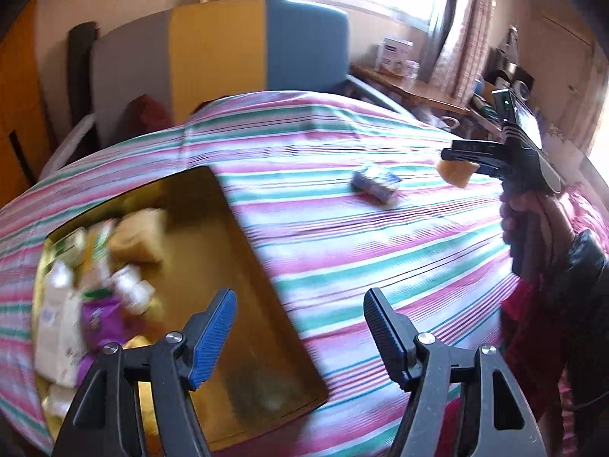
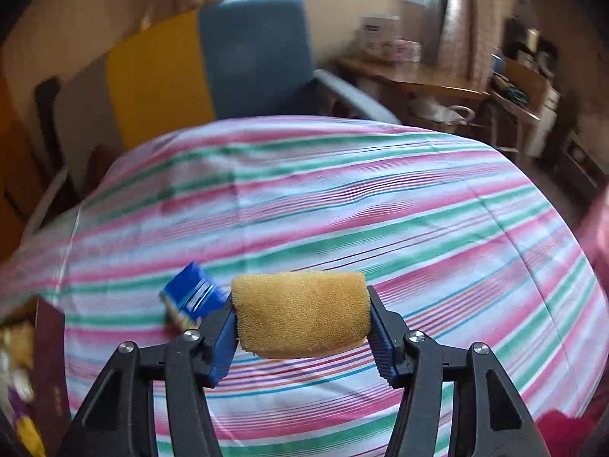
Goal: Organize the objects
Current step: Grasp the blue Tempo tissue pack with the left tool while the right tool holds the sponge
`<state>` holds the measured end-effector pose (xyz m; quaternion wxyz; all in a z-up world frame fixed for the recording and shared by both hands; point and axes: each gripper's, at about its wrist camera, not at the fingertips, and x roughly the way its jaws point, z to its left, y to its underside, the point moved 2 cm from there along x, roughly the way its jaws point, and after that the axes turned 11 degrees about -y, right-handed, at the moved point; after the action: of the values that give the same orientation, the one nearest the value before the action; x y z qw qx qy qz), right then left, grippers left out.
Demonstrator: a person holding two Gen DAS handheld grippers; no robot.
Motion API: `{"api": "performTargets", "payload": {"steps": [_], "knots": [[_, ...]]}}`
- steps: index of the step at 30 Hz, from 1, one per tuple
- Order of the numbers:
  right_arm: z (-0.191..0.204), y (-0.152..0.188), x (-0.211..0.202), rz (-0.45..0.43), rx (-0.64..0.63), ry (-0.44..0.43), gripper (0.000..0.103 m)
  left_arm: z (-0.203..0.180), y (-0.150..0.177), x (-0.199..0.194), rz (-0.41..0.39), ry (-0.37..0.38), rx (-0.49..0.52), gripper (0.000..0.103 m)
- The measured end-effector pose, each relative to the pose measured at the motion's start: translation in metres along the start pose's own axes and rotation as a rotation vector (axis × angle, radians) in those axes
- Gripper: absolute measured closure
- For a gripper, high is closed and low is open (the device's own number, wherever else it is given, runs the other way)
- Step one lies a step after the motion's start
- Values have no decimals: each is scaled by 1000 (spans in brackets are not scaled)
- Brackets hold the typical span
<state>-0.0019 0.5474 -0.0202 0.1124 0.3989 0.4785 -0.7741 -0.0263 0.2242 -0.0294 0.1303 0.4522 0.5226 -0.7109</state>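
Observation:
My right gripper [image 2: 300, 323] is shut on a yellow sponge [image 2: 302, 314], lifted off the striped bedspread [image 2: 342, 198]. In the left wrist view that same right gripper [image 1: 462, 163] hangs at the right with the sponge [image 1: 455, 171] in it. A small blue packet [image 2: 192, 297] lies on the spread just left of the sponge, and the packet [image 1: 375, 182] shows mid-bed from the left side. My left gripper [image 1: 300, 327] stands open with nothing between its fingers, above the right edge of a gold box [image 1: 243, 266] that holds several packets and bottles.
A blue and yellow chair back [image 1: 262, 45] stands behind the bed. A wooden desk [image 2: 418, 76] with boxes sits at the back right. A person's hand [image 1: 521, 213] holds the right gripper's handle. The box corner [image 2: 49, 342] shows at the far left.

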Motion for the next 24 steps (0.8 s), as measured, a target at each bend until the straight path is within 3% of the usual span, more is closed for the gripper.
{"api": "performTargets", "payload": {"steps": [5,13,24], "knots": [[-12,-10,-6,-34,80,-8,42,-44,-27,25,54,74,56,32],[-18,-13,-15,-81,143,-63,40,-91,-59,77,152,110,59,29],[-46,-10,-18,-83,299,-123,40,-106,-101,168,328,172,-158,26]]}}
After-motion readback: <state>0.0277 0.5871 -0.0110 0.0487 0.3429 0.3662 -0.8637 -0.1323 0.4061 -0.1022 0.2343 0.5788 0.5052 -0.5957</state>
